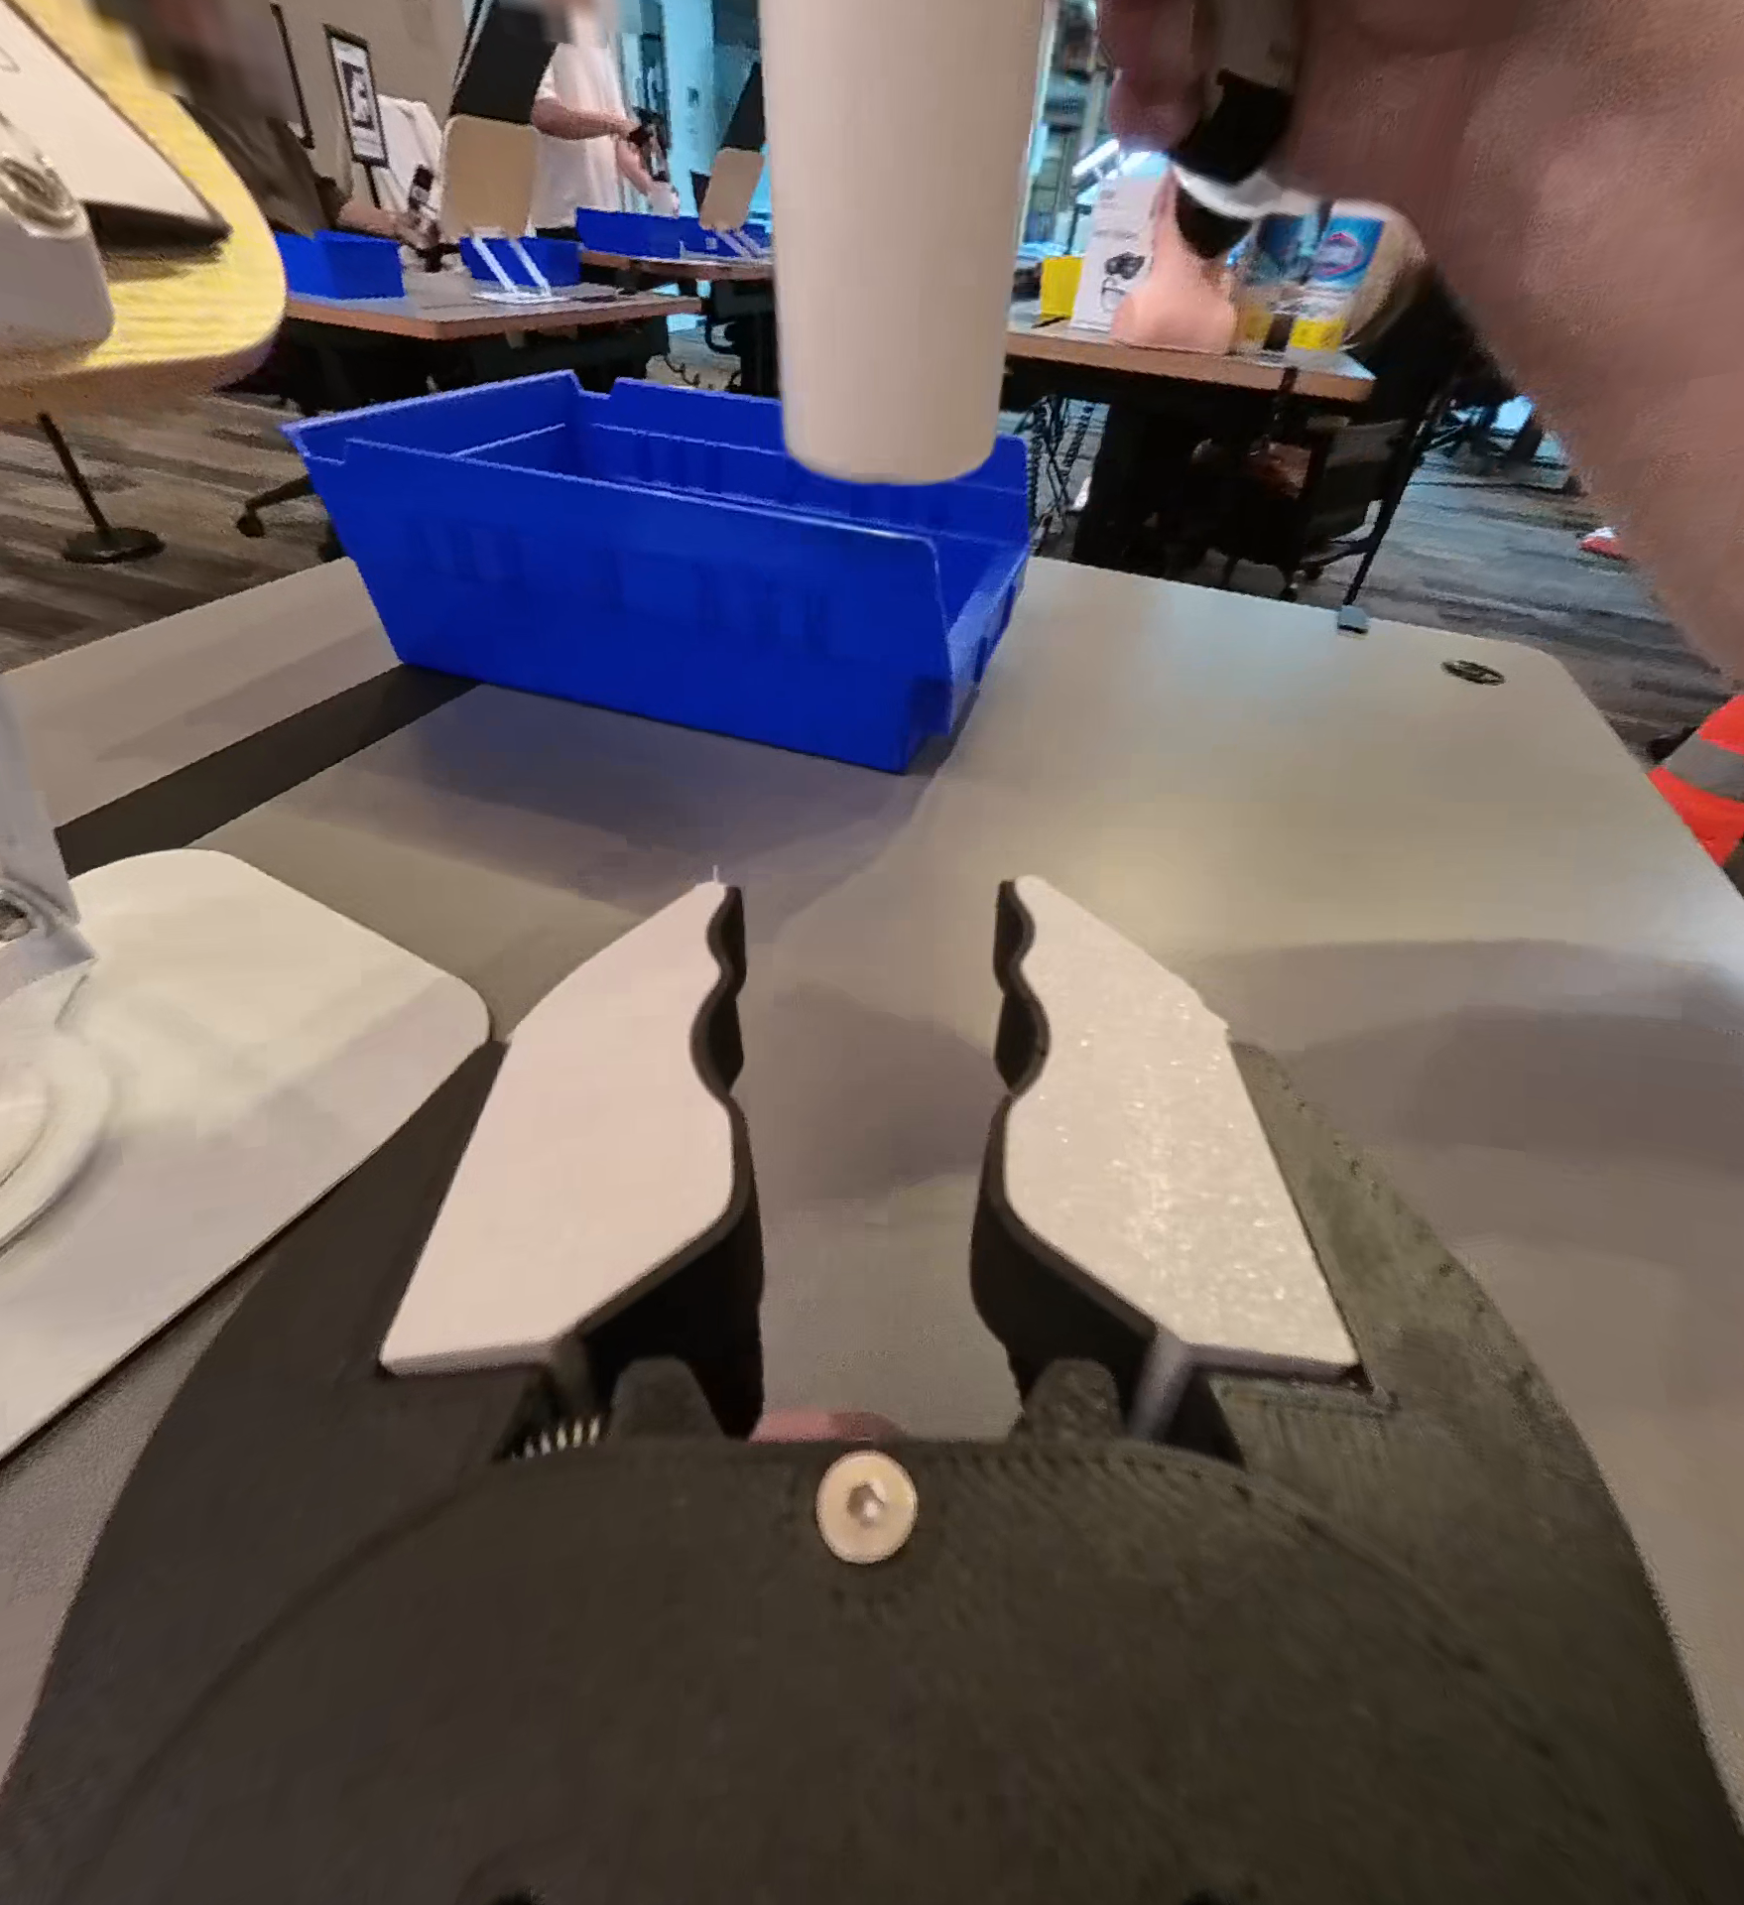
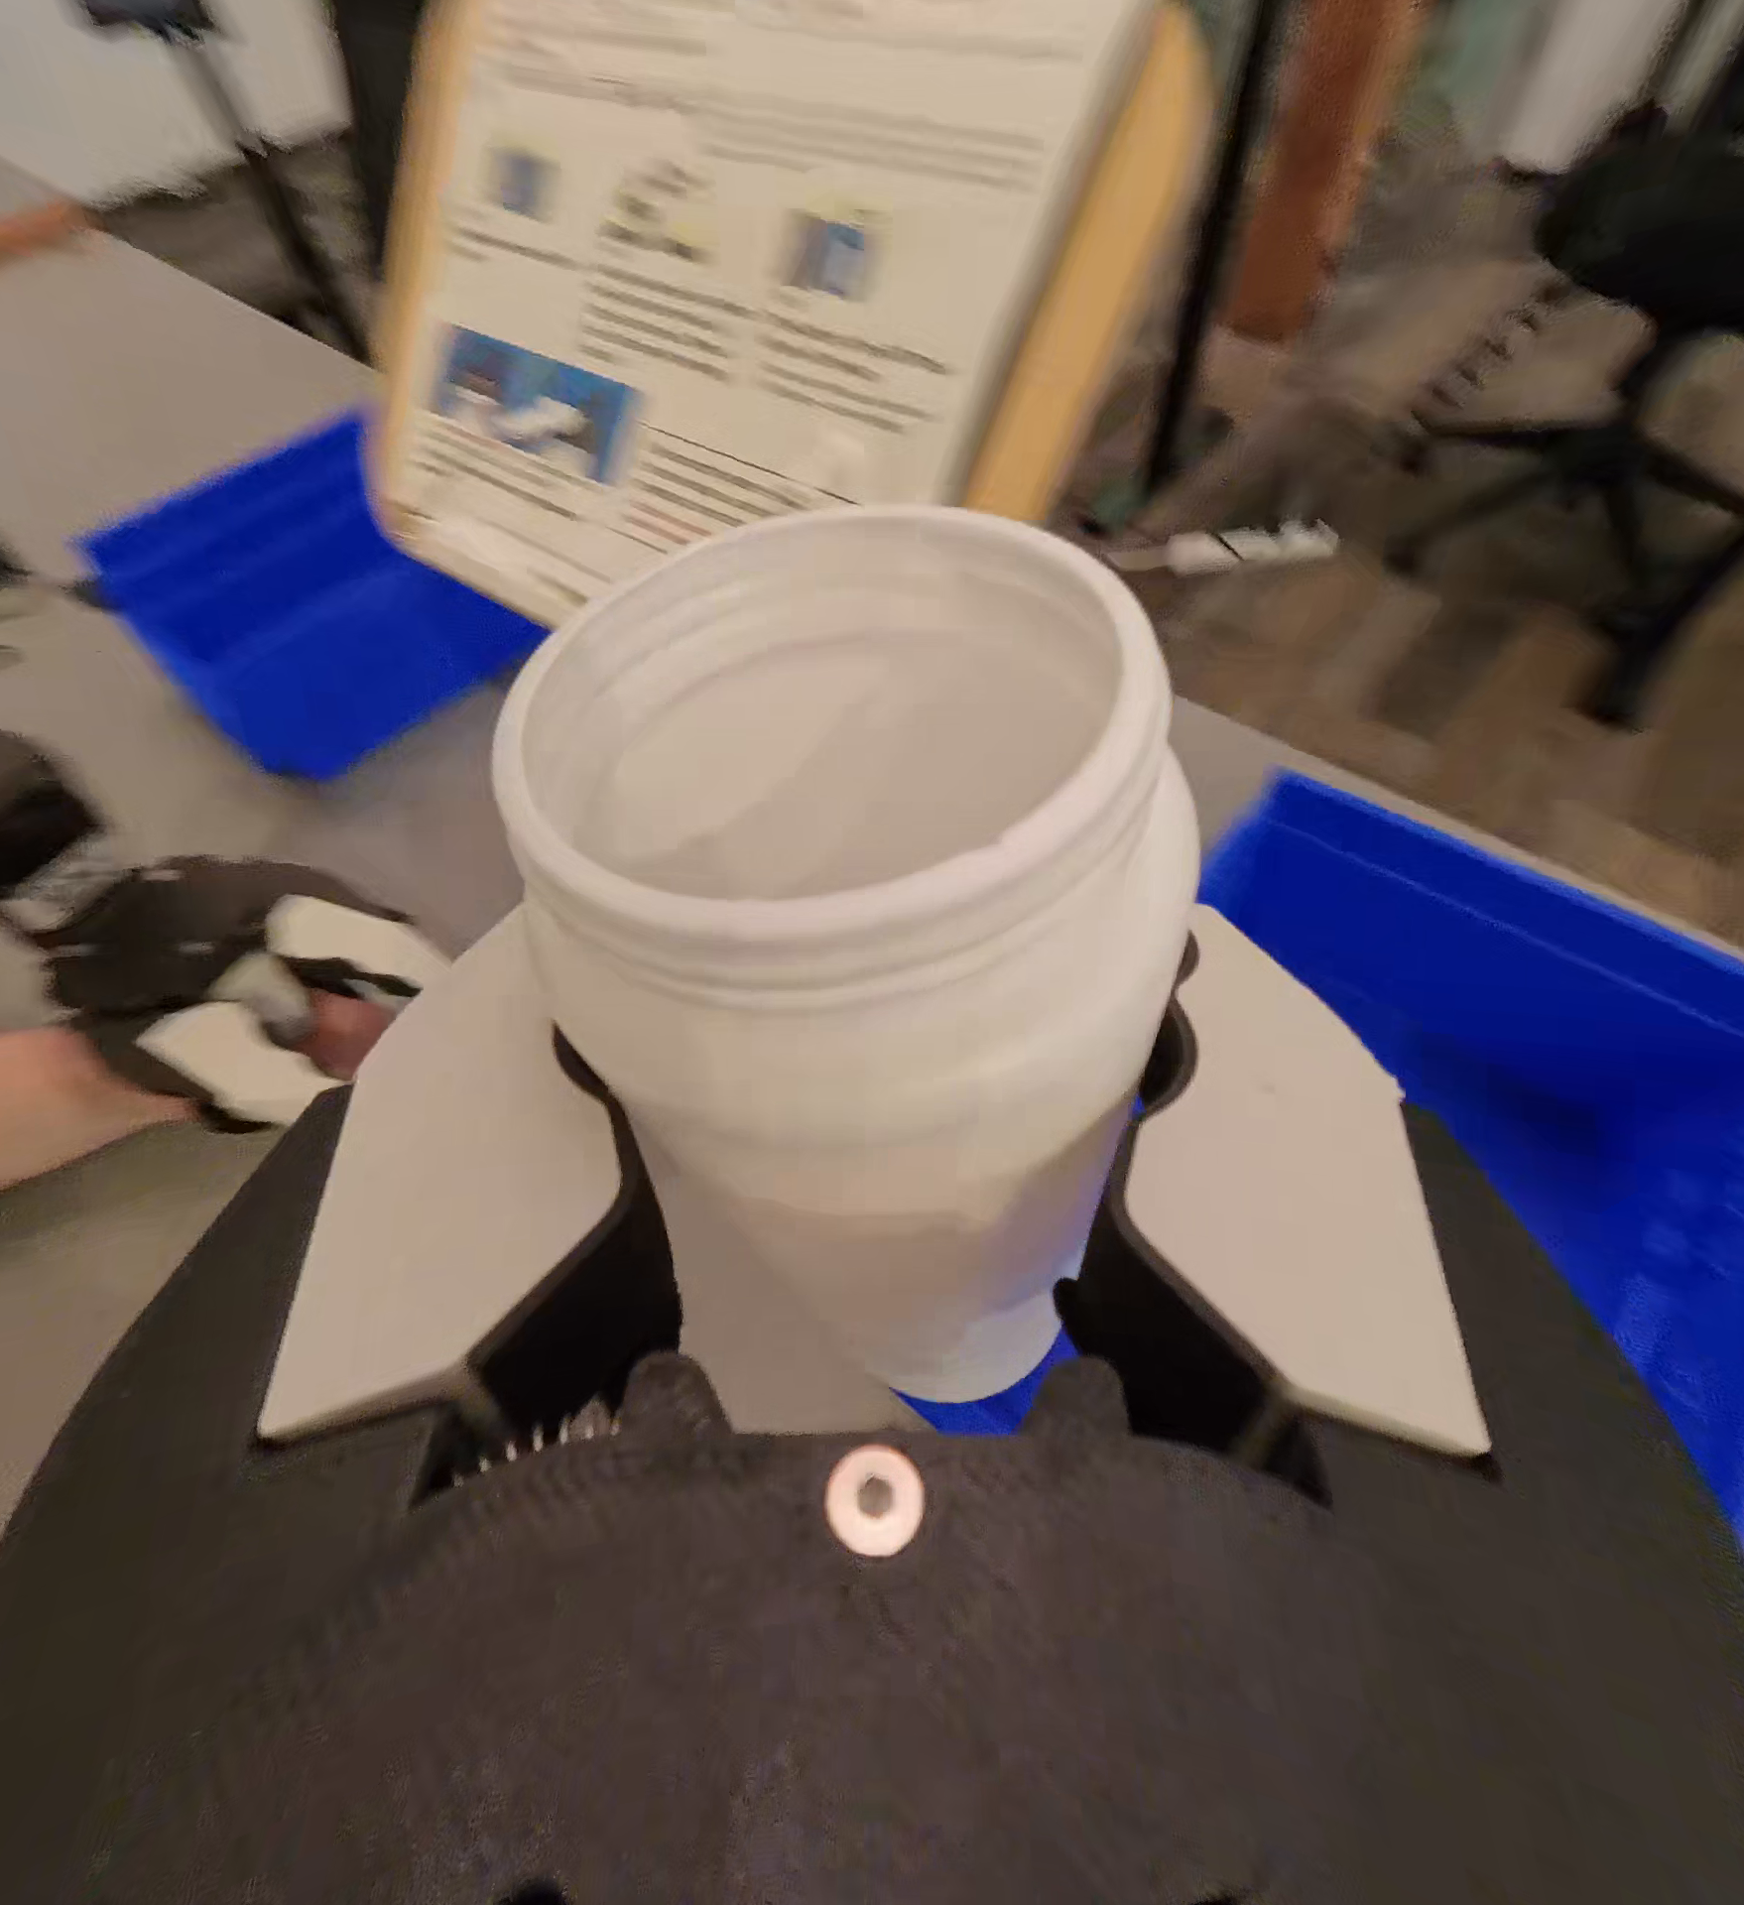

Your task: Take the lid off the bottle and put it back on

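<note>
White bottle (image 2: 847,928) (lidless, threaded neck) pinched in right jaws; left jaws spread.

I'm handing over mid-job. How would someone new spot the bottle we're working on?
Start at the grey table with the blue bin on it. Above the bin, the right gripper holds a plain white bottle off the table by its body. It is the only white container there, wide-mouthed, with bare threads at its neck and no lid on.

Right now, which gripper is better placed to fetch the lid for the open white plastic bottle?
Left. The left gripper is open and empty above the grey table; the right gripper is shut on the open white plastic bottle. No lid is visible.
</note>
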A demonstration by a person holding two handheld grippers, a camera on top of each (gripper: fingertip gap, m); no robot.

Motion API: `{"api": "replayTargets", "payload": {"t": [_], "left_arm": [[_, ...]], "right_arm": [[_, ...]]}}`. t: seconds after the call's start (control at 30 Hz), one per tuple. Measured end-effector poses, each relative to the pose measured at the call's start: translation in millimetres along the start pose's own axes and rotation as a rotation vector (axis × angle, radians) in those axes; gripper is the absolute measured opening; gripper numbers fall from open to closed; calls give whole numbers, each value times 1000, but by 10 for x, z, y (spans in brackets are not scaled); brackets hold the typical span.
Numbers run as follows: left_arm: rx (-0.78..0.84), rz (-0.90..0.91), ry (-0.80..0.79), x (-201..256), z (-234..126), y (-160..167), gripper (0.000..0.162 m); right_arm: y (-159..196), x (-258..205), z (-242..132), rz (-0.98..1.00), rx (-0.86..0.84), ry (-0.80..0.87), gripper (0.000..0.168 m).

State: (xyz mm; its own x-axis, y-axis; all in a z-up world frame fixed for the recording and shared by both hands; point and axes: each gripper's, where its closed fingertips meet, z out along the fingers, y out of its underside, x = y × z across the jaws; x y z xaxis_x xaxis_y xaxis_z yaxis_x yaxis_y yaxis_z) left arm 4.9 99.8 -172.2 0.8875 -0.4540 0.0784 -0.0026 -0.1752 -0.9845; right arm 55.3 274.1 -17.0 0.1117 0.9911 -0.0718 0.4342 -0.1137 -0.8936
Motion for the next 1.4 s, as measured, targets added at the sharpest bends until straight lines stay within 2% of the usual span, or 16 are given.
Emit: {"api": "replayTargets", "payload": {"t": [0.17,0.37,0.5,0.7,0.83,0.97,1.03,1.13,1.2,1.27,1.4], "left_arm": [[1,-20,-31,-93,-15,27,47],[9,-48,-39,-136,-23,23,49],[9,-61,-35,-148,-19,25,50],[9,-74,-29,-154,-19,27,51],[6,-80,-22,-153,-14,32,51],[-1,-81,-21,-155,-3,39,52],[-1,-84,-23,-162,-2,40,52],[5,-84,-39,-183,-6,32,54],[9,-73,-69,-215,-12,26,55],[-25,-26,-145,-294,-18,59,59],[-92,85,-271,-412,-58,125,68]], "right_arm": [[405,906,157,144,-198,161,103],[1160,1406,506,288,-473,191,103],[1303,1617,651,374,-486,210,101],[1551,1862,770,401,-552,274,96],[1474,1885,714,373,-492,332,108],[1050,1408,660,250,-334,254,94],[732,949,644,153,-200,185,76],[452,134,687,-8,-76,81,67],[448,-459,844,-84,-39,-29,67],[627,-905,1070,-136,-93,-104,71],[969,-1311,1483,-112,-87,-173,79]]}}
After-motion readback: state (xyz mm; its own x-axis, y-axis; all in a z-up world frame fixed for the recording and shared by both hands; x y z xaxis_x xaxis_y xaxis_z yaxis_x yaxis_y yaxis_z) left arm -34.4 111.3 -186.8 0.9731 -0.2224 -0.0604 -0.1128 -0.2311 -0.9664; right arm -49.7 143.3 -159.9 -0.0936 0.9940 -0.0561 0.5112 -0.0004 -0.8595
